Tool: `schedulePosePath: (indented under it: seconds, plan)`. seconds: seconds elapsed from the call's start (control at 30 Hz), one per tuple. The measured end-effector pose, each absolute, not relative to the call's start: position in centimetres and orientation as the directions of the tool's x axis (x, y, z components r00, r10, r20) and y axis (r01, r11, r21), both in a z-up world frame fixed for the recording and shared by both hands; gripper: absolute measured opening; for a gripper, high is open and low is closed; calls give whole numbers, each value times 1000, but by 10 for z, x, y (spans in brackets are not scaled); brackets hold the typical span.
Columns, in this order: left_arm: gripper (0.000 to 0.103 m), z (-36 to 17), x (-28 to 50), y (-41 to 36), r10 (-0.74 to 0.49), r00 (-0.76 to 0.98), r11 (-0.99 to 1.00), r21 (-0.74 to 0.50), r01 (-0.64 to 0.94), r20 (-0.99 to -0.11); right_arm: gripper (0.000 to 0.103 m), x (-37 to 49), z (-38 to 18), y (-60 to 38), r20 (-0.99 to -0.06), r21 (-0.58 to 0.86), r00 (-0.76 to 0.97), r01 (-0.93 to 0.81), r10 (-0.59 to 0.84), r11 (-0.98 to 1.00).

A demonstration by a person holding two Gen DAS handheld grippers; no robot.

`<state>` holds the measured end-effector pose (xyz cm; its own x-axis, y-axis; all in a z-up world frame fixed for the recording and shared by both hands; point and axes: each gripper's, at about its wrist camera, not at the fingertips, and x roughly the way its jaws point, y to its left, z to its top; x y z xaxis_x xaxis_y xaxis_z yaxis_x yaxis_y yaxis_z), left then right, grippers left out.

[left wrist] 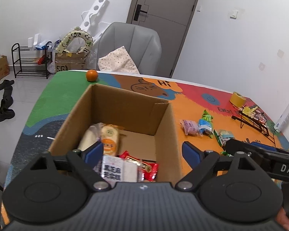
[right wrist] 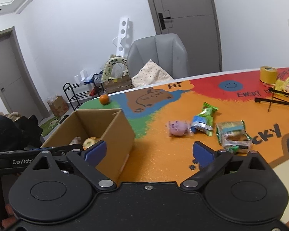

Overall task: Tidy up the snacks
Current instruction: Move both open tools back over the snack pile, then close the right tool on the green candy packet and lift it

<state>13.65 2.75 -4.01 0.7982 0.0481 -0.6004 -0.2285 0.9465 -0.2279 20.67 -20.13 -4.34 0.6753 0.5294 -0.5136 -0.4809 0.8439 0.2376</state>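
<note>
Two handheld black plastic devices, each ending in a two-fingered tool. Left tool (left wrist: 142,150): dark grey ribbed housing, one small cross-head screw at its front edge, two round black hubs with shallow circular recesses, silver rivets at the arm pivots, triangular cut-outs in the linkage arms, blue pads on the fingertips (left wrist: 95,150). Right tool (right wrist: 149,151): same build, smoother black housing, same silver rivets, centre screw and blue pads (right wrist: 202,152). White lettering on each device's side bar, "DAS" on one, "GenRobo" on the other, both cut off.
</note>
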Motion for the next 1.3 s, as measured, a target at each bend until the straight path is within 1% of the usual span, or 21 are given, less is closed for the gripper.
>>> schedulePosePath:
  seconds: [0.2,0.8,0.87,0.97,1.13,1.23,1.3]
  plan:
    - [91,-38,145,10,38,797,953,-218,-210,-603,99,213,-50,-225,-526,259,679,-446,512,857]
    - [91,-38,169,-51,-3,785,970,-192,-148,-619,101,227,-70,-294,-534,312,698,-361,476,879]
    - [91,-39,172,-58,8,785,973,-175,-148,-620,100,231,-75,-299,-536,324,696,-353,478,878]
    - [91,-37,176,-66,20,794,977,-158,-145,-607,96,235,-81,-302,-542,324,694,-346,473,880]
    - [91,-34,184,-76,0,807,977,-171,-125,-590,80,244,-90,-305,-558,337,679,-340,477,878]
    - [91,-38,190,-83,-16,801,980,-168,-105,-598,76,249,-93,-303,-564,342,672,-339,480,876]
    - [91,-41,193,-85,-25,796,980,-172,-100,-605,75,251,-95,-301,-568,344,667,-339,482,875]
